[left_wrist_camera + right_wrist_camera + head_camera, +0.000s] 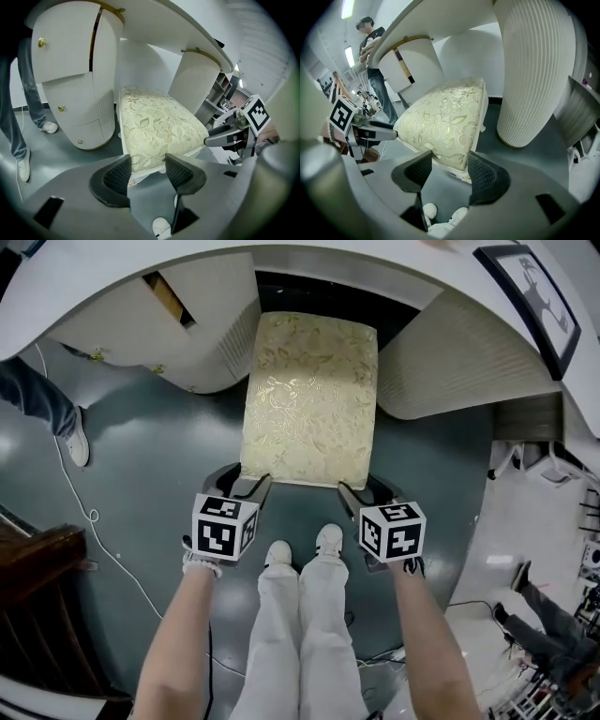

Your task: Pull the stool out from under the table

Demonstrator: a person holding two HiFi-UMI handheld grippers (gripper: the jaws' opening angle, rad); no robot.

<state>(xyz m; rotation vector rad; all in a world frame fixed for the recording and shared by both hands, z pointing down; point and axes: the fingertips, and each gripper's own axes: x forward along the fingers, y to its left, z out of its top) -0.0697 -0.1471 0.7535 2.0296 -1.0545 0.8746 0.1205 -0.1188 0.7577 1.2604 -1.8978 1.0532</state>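
The stool (pixel 310 399) has a cream floral cushion and a white frame. It stands on the dark floor with its far end under the white table (pixel 112 277), between the table's two ribbed pedestals. My left gripper (pixel 246 480) is closed on the stool's near left corner, and that corner (pixel 145 161) sits between its pads. My right gripper (pixel 362 487) is closed on the near right corner (pixel 450 157) in the same way. The two grippers face each other across the stool's near edge. The stool's legs are hidden.
White ribbed pedestals (pixel 202 334) (pixel 450 362) flank the stool closely. My own white shoes (pixel 302 547) stand just behind its near edge. A bystander's leg and shoe (pixel 73 439), a cable (pixel 94 521) and dark wooden furniture (pixel 42 568) are at the left; another person's legs (pixel 553 620) at the right.
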